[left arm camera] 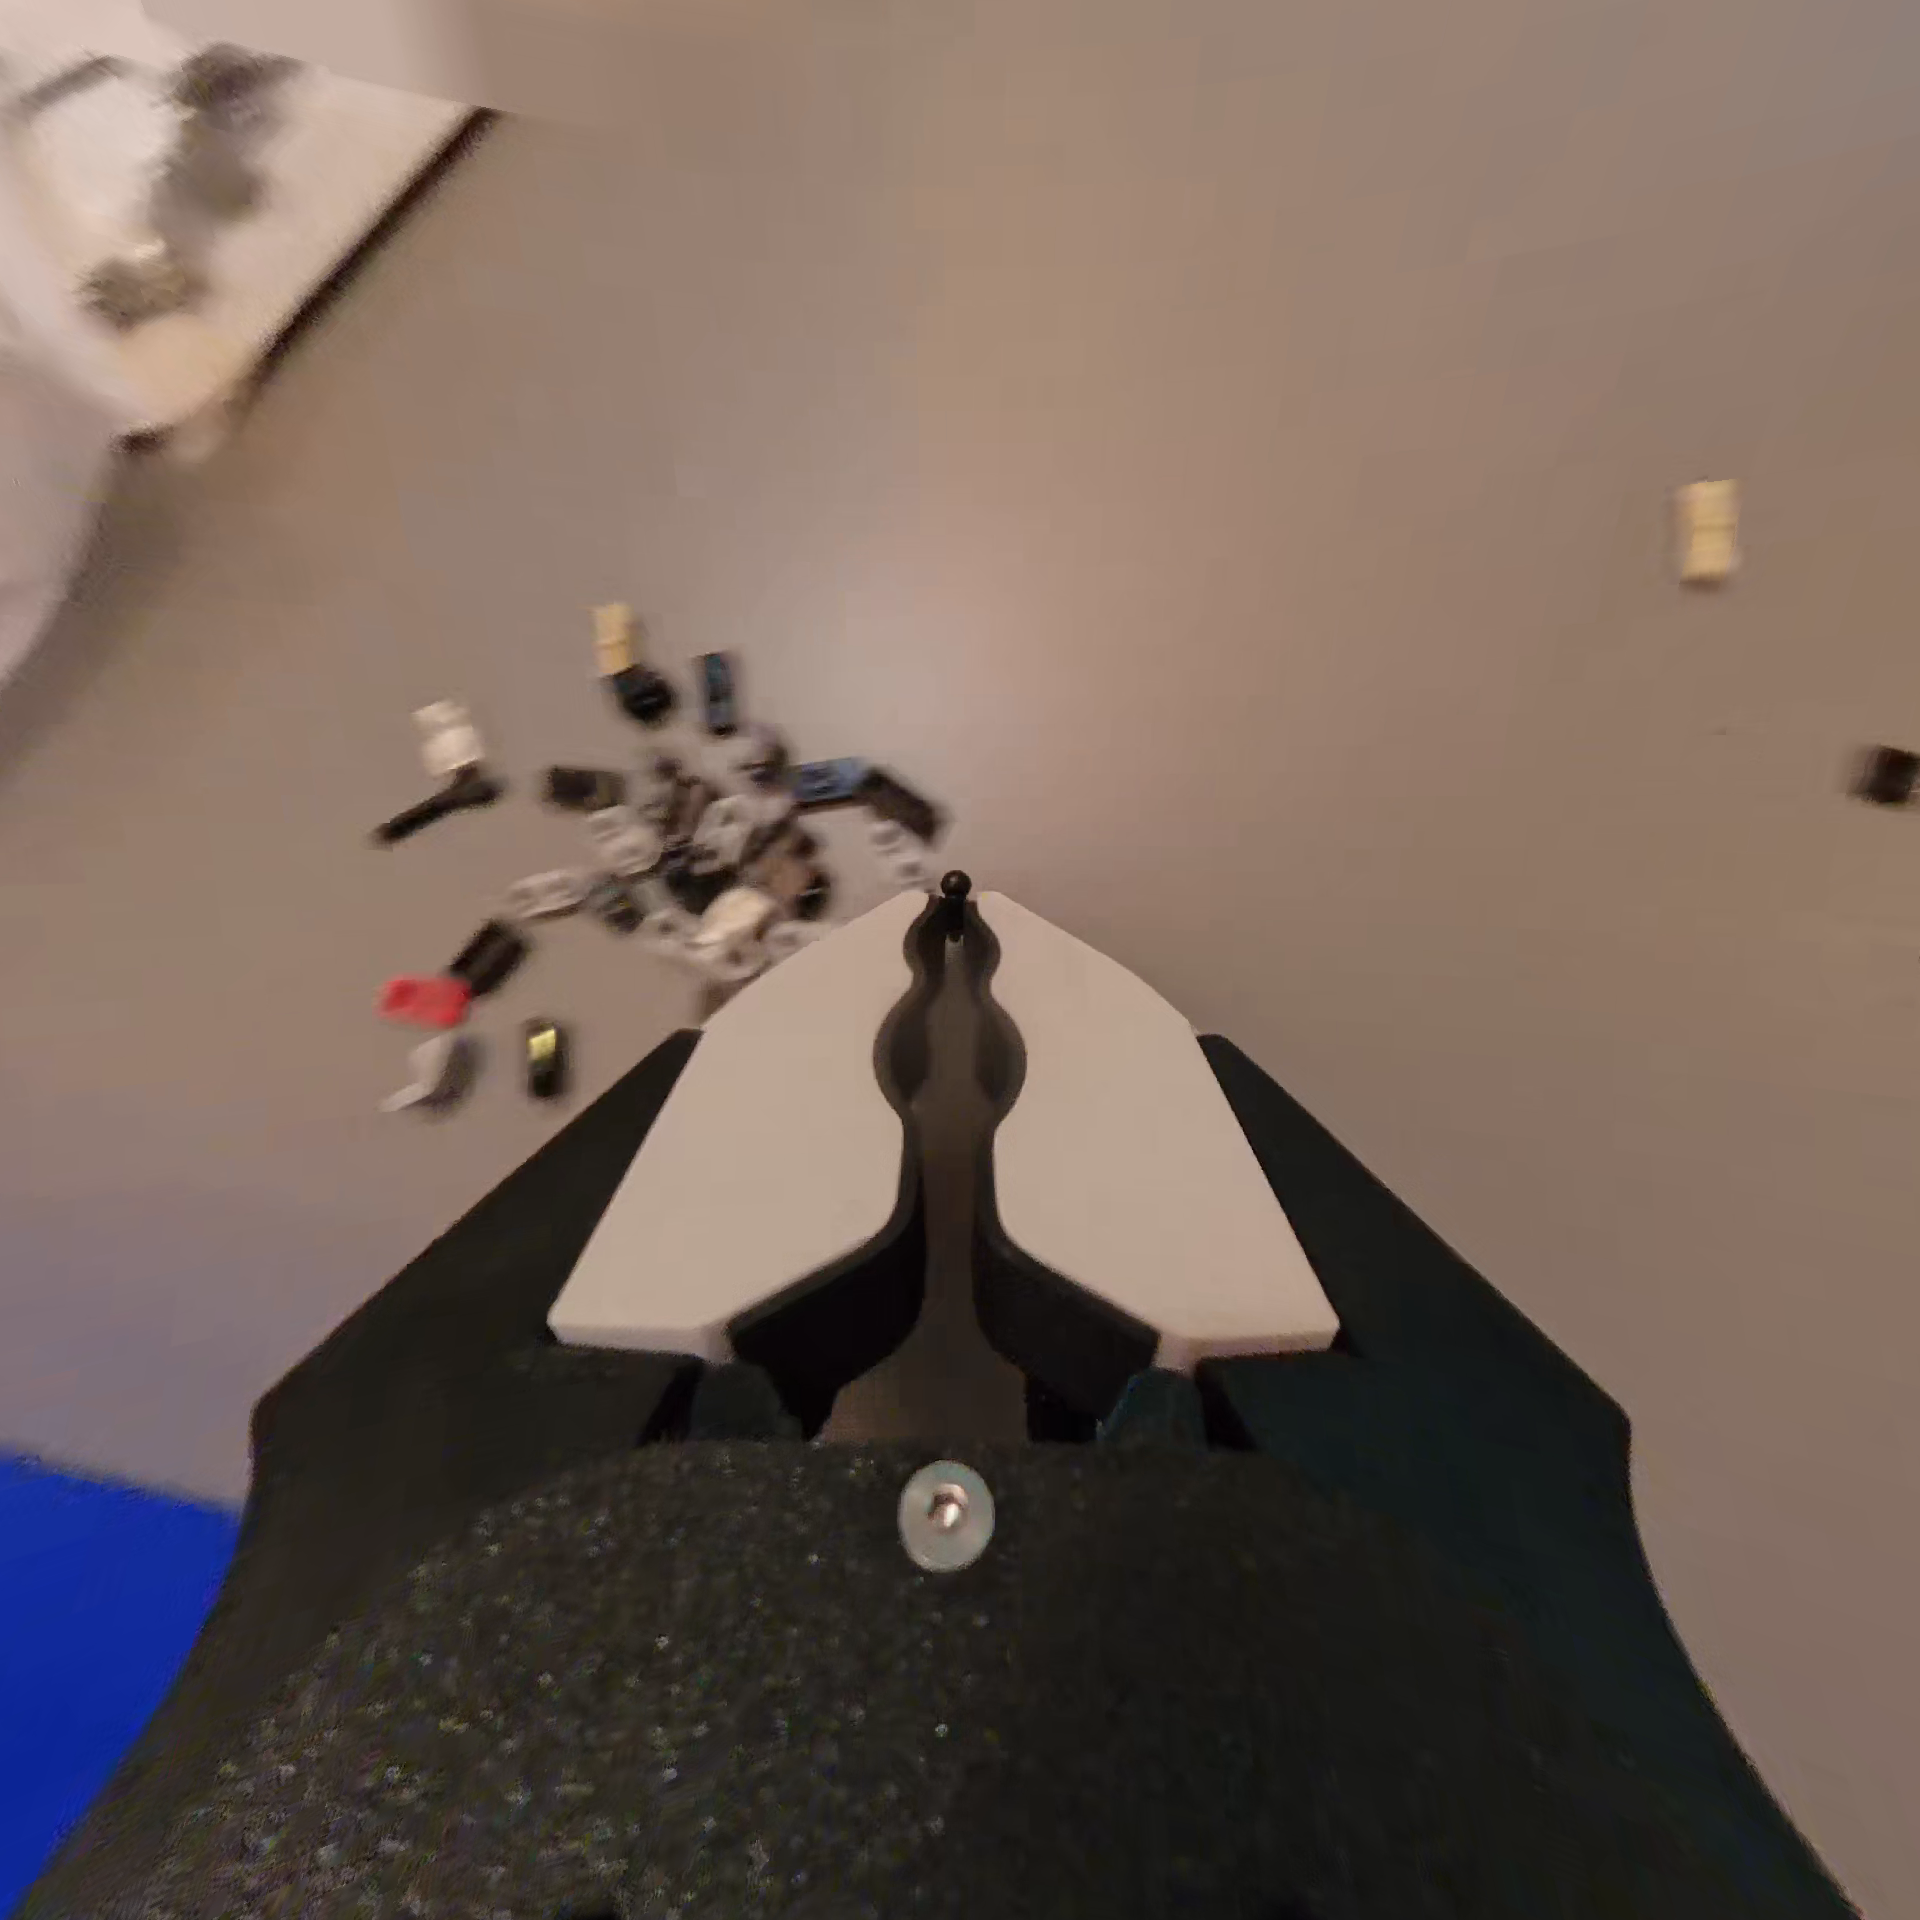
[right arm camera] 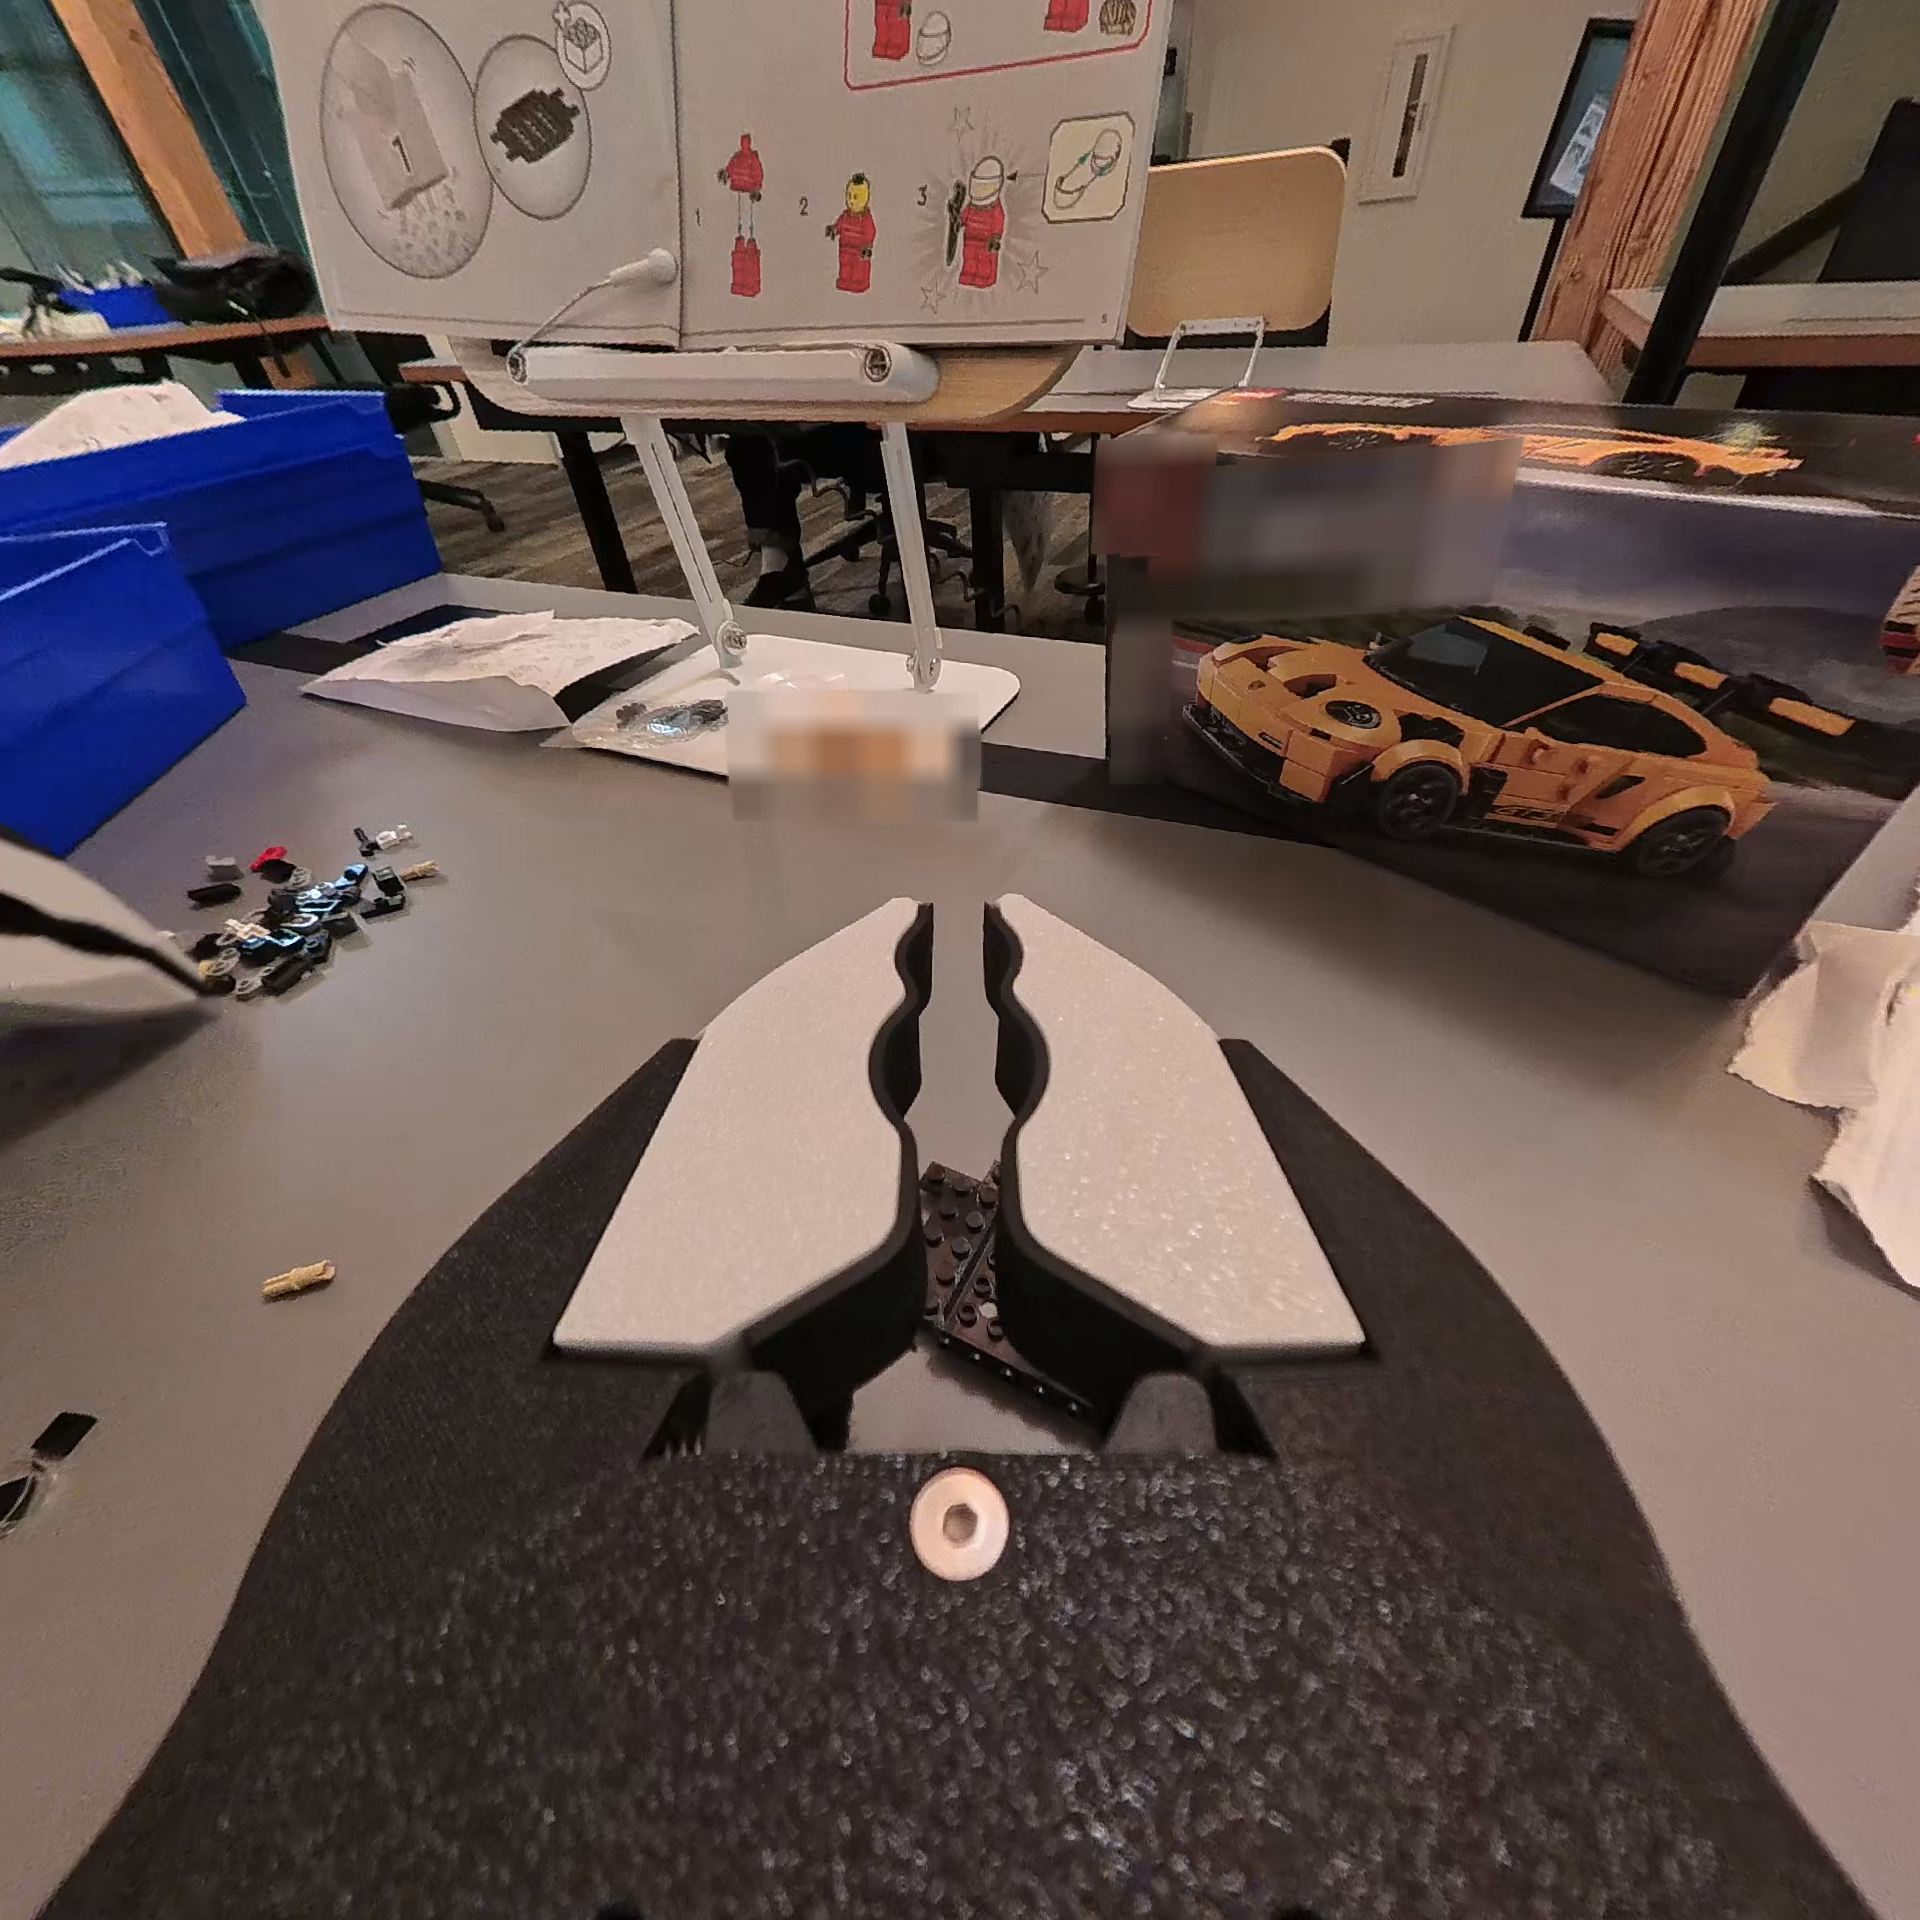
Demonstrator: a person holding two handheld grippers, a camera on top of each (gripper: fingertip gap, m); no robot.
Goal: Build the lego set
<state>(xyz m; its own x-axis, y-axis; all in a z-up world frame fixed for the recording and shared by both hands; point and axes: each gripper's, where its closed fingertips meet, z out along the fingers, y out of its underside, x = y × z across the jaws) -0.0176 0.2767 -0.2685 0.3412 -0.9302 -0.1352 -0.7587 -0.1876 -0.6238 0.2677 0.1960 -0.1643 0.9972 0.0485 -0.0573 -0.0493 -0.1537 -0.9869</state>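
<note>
My left gripper is shut on a small black ball-ended Lego piece that sticks out of its tips, above the grey table; this view is blurred. A pile of loose Lego pieces lies just left of the tips and also shows in the right wrist view. My right gripper stands over the table with its jaws nearly closed. A black studded plate sits tilted deep between them and looks gripped. One finger of the left gripper shows at the left edge of the right wrist view.
An instruction booklet stands on a white stand ahead. The set's box is on the right, blue bins on the left, torn paper at far right. Tan pieces lie loose on the table. Across from one pair of fingers to the other is roughly 30 cm.
</note>
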